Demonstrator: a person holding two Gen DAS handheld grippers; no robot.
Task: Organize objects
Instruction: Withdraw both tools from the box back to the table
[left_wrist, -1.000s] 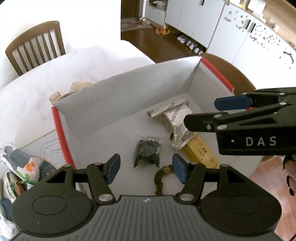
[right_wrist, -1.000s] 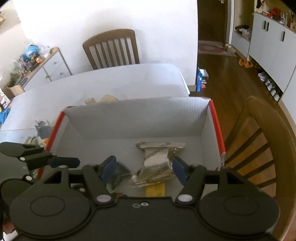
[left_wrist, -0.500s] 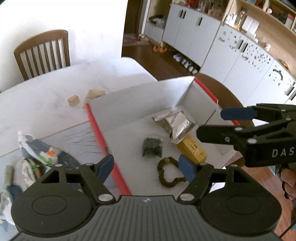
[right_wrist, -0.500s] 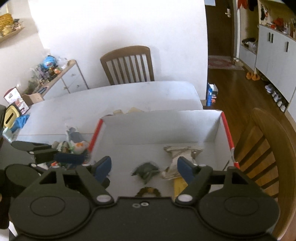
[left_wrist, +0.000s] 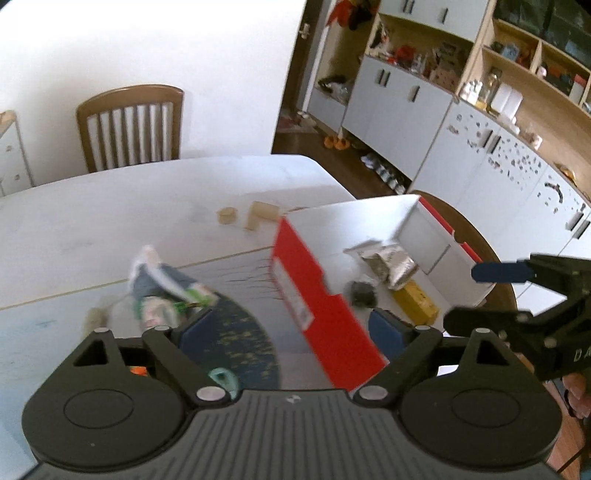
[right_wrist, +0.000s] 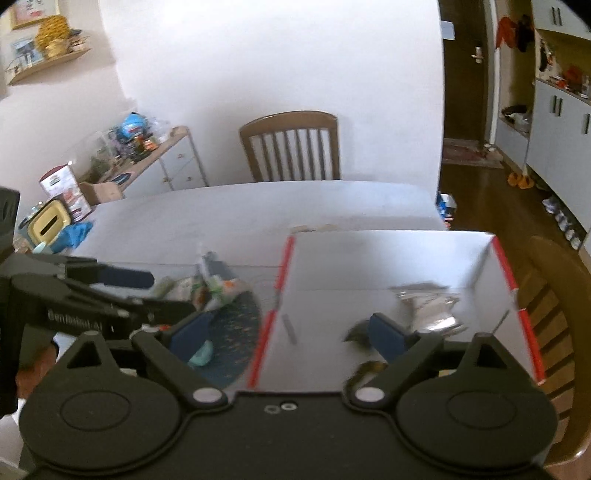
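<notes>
**Both claws pull back from the box, empty and spreading**

A second ago both claws hung low over the red-edged box, jaws half apart. Now the left claw and the right claw have drawn back and risen, and their jaws are opening wide with nothing between the pads.

The box's near red wall now lies straight ahead of the left claw. Ahead and to its right, inside the box, rest the silver foil pouch, the small dark packet and the yellow carton; the bead loop shows just beyond the right claw's right finger.

Ahead and left of the left claw, outside the box, a heap of colourful wrappers lies on the dark round mat, not yet tidied. By my reading, one deposit is finished and the heap is the likely next target.
</notes>
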